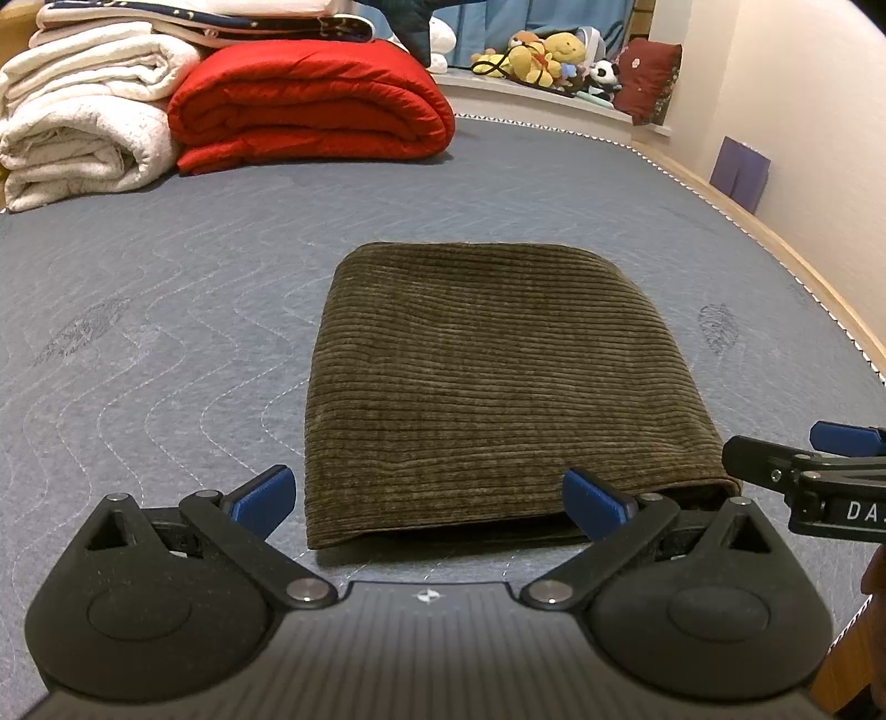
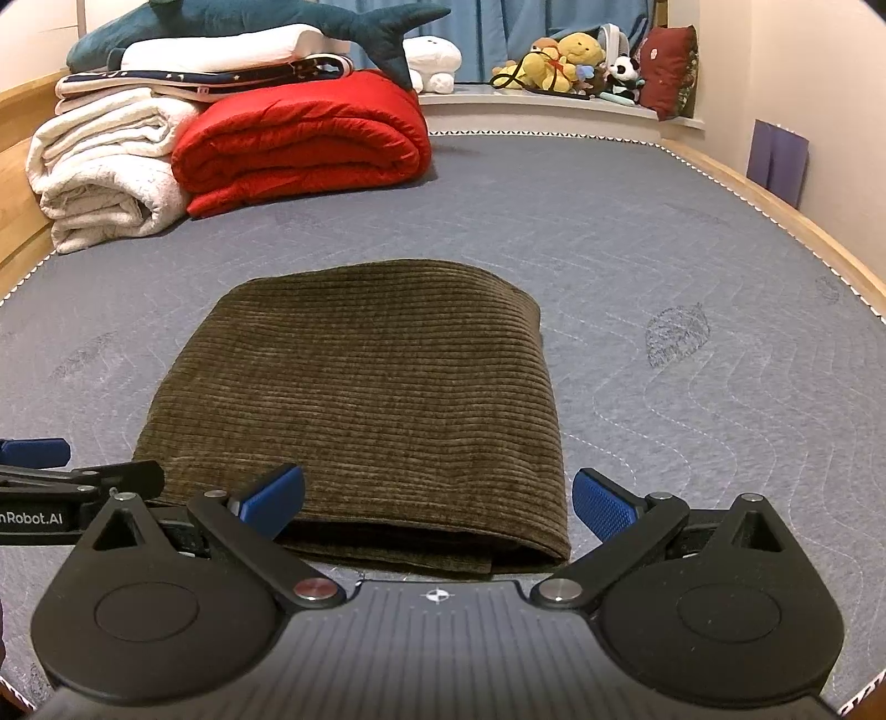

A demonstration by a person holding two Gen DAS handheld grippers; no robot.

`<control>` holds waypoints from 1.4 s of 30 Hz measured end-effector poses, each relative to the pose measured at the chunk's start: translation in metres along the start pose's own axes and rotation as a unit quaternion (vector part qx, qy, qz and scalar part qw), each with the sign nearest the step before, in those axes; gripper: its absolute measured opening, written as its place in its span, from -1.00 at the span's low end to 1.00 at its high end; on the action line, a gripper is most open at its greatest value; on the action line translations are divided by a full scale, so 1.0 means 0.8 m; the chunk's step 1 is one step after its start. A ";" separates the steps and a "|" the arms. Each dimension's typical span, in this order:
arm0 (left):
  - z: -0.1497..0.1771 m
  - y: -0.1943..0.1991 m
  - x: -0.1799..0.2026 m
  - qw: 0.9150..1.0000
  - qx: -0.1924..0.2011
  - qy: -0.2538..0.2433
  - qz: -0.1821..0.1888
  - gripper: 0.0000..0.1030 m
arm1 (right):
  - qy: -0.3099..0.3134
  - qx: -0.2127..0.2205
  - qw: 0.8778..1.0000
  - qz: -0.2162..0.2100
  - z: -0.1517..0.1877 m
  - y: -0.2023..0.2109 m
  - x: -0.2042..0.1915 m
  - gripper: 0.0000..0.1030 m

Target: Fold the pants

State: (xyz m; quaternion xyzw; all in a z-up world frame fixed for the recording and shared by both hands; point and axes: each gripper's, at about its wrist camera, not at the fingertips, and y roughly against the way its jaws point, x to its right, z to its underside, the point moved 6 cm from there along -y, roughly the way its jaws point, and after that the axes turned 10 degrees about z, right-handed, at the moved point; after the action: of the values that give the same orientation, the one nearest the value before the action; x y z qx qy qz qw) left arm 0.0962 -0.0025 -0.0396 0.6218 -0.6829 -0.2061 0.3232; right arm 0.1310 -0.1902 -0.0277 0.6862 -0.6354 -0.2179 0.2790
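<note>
Olive-brown corduroy pants (image 1: 487,382) (image 2: 365,399) lie folded into a compact rectangle on the grey quilted mattress (image 1: 166,343) (image 2: 692,277). Their layered open edge faces me. My left gripper (image 1: 429,501) stands open just short of that near edge, with nothing between its blue pads (image 1: 266,498). My right gripper (image 2: 437,501) is open too, straddling the pants' near right corner without holding cloth. Each gripper shows in the other's view: the right one (image 1: 819,459) at the right edge, the left one (image 2: 50,471) at the left edge.
A rolled red quilt (image 1: 310,105) (image 2: 299,138) and stacked white blankets (image 1: 83,122) (image 2: 105,166) sit at the far left of the bed. A shark plush (image 2: 277,22) lies on top. Soft toys (image 1: 542,55) (image 2: 565,61) line the far ledge. A wooden bed rail (image 1: 775,243) runs along the right.
</note>
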 end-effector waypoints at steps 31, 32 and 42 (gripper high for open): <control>0.000 -0.002 0.005 1.000 0.003 -0.012 0.008 0.99 | 0.003 -0.004 1.000 0.002 0.002 -0.006 -0.004 0.98; 0.000 -0.002 0.005 1.000 0.004 -0.013 0.008 0.99 | 0.004 -0.004 1.000 0.002 0.002 -0.006 -0.003 0.98; -0.001 -0.001 0.006 1.000 0.005 -0.016 0.010 0.99 | 0.004 -0.005 1.000 0.002 0.002 -0.006 -0.004 0.98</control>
State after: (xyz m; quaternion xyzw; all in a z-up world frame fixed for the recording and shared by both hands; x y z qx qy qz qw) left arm 0.0970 -0.0075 -0.0388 0.6135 -0.6950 -0.2092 0.3113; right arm 0.1328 -0.1869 -0.0322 0.6843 -0.6348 -0.2179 0.2851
